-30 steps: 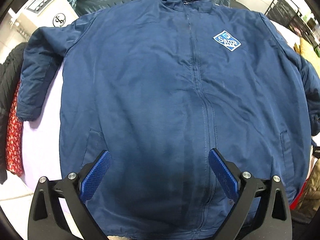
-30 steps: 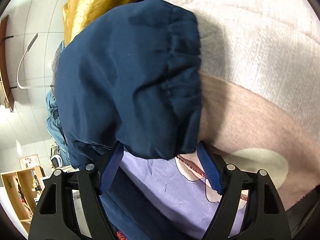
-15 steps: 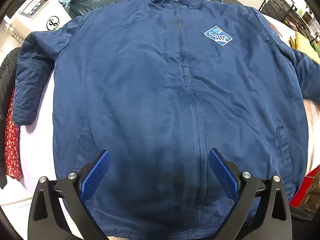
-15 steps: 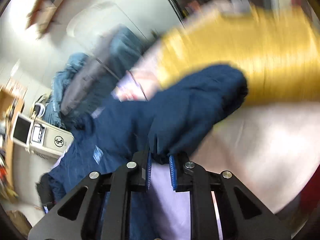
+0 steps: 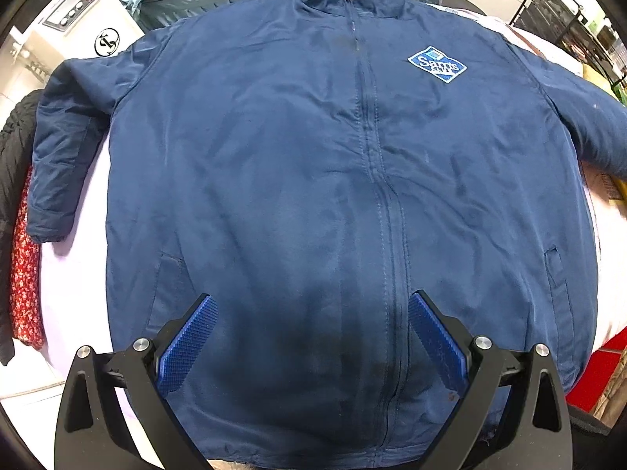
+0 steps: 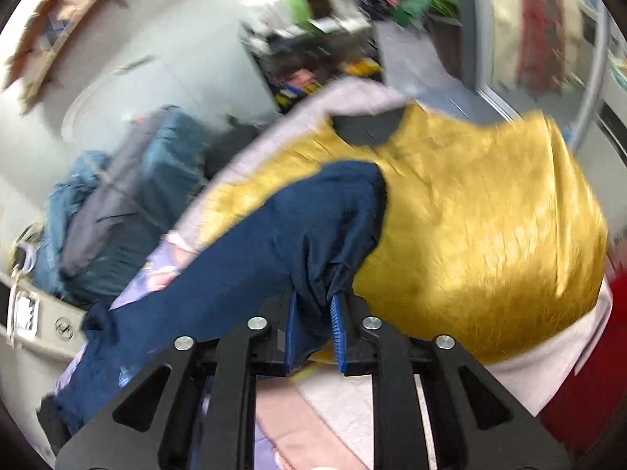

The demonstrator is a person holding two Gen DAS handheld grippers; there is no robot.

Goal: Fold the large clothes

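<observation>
A large navy zip jacket [image 5: 298, 180] with a blue chest badge [image 5: 437, 64] lies flat, front up, on a pale sheet [image 5: 74, 274]. My left gripper [image 5: 311, 337] is open and empty, hovering over the lower hem beside the zip. The jacket's left-side sleeve [image 5: 58, 149] lies bent down along the body. My right gripper [image 6: 315, 317] is shut on the cuff end of the other sleeve [image 6: 250, 250] and holds it lifted above the sheet. That sleeve runs off the right edge in the left wrist view [image 5: 595, 125].
A gold cloth [image 6: 490, 243] lies behind the lifted sleeve. Blue and grey garments [image 6: 129, 203] are piled at the far side. A red floral cloth [image 5: 23, 282] hangs at the left edge, and a wire rack [image 5: 568, 27] stands far right.
My right gripper closed on the sleeve cuff and lifted it off the sheet, swinging up. The left gripper drew back slightly, showing more of the jacket.
</observation>
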